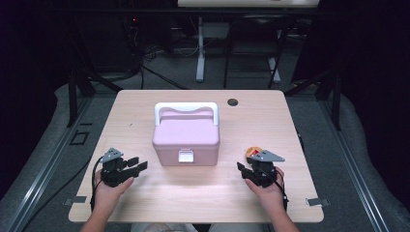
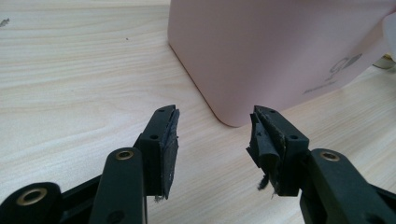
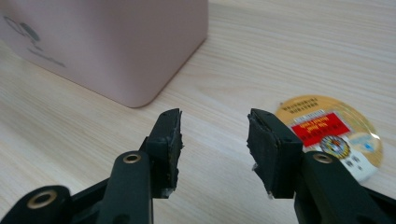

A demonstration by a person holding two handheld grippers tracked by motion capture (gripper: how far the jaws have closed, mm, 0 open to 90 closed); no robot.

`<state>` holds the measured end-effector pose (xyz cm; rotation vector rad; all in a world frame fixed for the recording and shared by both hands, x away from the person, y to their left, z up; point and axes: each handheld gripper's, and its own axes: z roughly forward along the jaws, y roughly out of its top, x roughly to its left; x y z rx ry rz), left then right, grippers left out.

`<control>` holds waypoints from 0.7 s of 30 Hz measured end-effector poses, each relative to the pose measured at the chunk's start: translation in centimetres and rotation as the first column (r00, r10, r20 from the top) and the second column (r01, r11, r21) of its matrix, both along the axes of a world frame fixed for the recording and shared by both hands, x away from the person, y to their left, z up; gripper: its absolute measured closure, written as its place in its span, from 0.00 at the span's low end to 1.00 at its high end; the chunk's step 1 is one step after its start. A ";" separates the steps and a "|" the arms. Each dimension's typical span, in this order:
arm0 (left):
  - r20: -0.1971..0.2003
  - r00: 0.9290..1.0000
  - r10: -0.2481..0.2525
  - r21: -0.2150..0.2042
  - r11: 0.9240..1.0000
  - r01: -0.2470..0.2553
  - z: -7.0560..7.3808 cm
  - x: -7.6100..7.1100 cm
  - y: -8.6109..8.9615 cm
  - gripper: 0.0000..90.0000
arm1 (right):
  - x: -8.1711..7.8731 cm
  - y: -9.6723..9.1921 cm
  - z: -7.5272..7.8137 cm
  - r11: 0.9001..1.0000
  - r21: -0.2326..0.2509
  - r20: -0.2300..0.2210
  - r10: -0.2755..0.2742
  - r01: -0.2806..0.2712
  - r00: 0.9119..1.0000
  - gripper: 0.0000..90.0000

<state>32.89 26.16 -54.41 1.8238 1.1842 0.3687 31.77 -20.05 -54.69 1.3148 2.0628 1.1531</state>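
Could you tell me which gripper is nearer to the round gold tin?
Right. The right gripper sits right beside the round gold tin, jaws open; the left gripper is across the table, beyond the pink box.

right tool (image 3: 214, 140): jaws apart, nothing between | round gold tin (image 3: 334, 133) with red label: flat on tabletop (image 3: 289, 51), just beside the right-hand jaw, partly behind it | pink box (image 3: 107, 42): upper left, corner near left-hand jaw, apart

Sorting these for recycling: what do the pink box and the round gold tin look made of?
The pink box looks like matte moulded plastic: smooth even colour, rounded corners, with a white handle. The round tin seems metal with a glossy printed lid, judging by its gold sheen, though I can't be sure.
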 end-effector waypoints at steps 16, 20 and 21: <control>-0.023 1.000 0.012 -0.030 0.999 -0.012 2.4 1.7 -0.1 0.61 | 1.1 1.6 2.0 0.999 -0.010 -0.009 0.048 -0.048 0.999 0.60; -0.014 1.000 0.021 -0.034 0.999 -0.022 3.1 2.4 -0.1 0.63 | 1.4 1.8 2.4 0.999 0.004 0.018 0.033 -0.034 0.999 0.61; -0.012 1.000 0.026 -0.030 0.999 -0.026 3.3 2.6 -0.1 0.63 | 1.5 1.8 2.5 0.999 0.014 0.022 0.029 -0.029 0.999 0.63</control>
